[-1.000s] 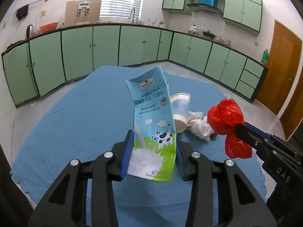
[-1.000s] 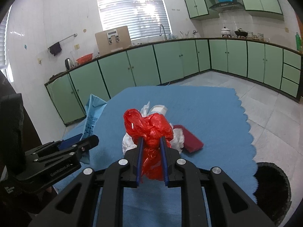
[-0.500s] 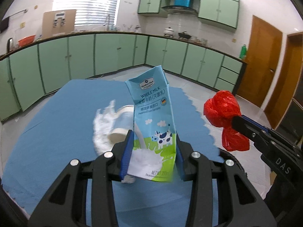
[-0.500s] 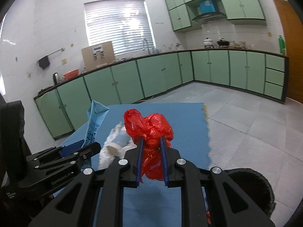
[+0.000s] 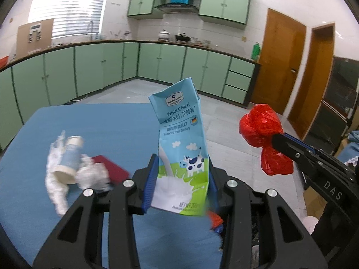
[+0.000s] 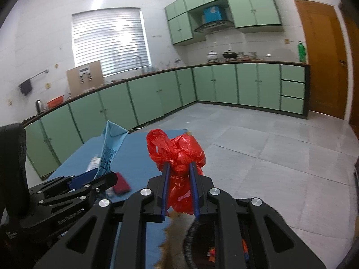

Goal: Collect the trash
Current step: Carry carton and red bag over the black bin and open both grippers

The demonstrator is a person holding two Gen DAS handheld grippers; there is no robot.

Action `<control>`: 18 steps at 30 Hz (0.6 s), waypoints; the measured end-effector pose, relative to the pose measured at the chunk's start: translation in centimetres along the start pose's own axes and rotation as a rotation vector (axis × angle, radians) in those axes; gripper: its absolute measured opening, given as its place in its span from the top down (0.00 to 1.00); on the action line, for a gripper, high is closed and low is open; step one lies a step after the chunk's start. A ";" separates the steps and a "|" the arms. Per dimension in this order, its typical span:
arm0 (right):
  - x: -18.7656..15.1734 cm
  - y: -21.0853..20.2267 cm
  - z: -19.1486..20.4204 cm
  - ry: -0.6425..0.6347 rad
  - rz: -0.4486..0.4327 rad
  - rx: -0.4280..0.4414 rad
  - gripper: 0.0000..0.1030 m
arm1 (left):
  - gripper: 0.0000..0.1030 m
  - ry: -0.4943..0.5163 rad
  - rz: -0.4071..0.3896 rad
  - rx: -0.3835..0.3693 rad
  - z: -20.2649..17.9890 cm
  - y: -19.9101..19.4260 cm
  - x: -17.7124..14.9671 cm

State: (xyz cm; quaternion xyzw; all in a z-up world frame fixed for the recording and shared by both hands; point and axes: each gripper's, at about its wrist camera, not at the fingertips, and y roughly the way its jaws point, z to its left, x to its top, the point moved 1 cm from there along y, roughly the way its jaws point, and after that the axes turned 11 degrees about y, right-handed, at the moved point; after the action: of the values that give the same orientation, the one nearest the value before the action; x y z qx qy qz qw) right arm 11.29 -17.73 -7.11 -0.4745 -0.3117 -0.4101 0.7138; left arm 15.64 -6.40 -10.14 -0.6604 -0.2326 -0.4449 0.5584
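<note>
My left gripper (image 5: pixel 181 168) is shut on a light blue whole-milk carton (image 5: pixel 181 139), held upright above the blue table (image 5: pixel 94 125). My right gripper (image 6: pixel 179 168) is shut on a knotted red plastic bag (image 6: pixel 177 154), which hangs past the table's right edge; the bag (image 5: pixel 260 130) also shows at the right of the left wrist view. On the table lie a paper cup (image 5: pixel 69 159) amid crumpled white tissue (image 5: pixel 92 174) and a dark red flat piece (image 5: pixel 110 168). Below the right gripper a dark bin opening (image 6: pixel 213 244) holds some litter.
Green cabinets (image 6: pixel 224 85) line the walls beyond a tiled floor (image 6: pixel 269 143). Wooden doors (image 5: pixel 282 67) stand at the right. The left gripper's body (image 6: pixel 67 192) fills the lower left of the right wrist view.
Both grippers have swung to the right with the carton and red bag still held. The cup and tissue have slid to the left of view, and the bin has come under the right gripper.
</note>
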 end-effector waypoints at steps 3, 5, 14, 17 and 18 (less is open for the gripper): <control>0.3 -0.3 -1.8 0.012 -0.005 -0.032 0.83 | 0.63 0.023 0.002 -0.030 -1.9 1.1 0.4; 0.4 -0.4 -2.8 0.017 -0.007 -0.057 0.83 | 0.63 0.038 0.006 -0.050 -3.2 1.9 0.5; -0.2 -1.3 -7.4 0.053 -0.003 -0.149 0.83 | 0.63 0.071 0.017 -0.140 -7.9 5.1 0.1; -0.5 -1.2 -8.8 0.067 0.001 -0.173 0.83 | 0.63 0.088 0.020 -0.167 -9.5 6.1 0.0; -0.5 -1.1 -9.2 0.072 0.003 -0.178 0.83 | 0.63 0.093 0.022 -0.173 -9.9 6.5 -0.1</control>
State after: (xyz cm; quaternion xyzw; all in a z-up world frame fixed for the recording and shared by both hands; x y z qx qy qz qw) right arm 10.64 -26.43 -10.32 -0.5215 -0.2476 -0.4516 0.6803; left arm 17.55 -17.52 -13.83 -0.6873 -0.1597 -0.4875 0.5143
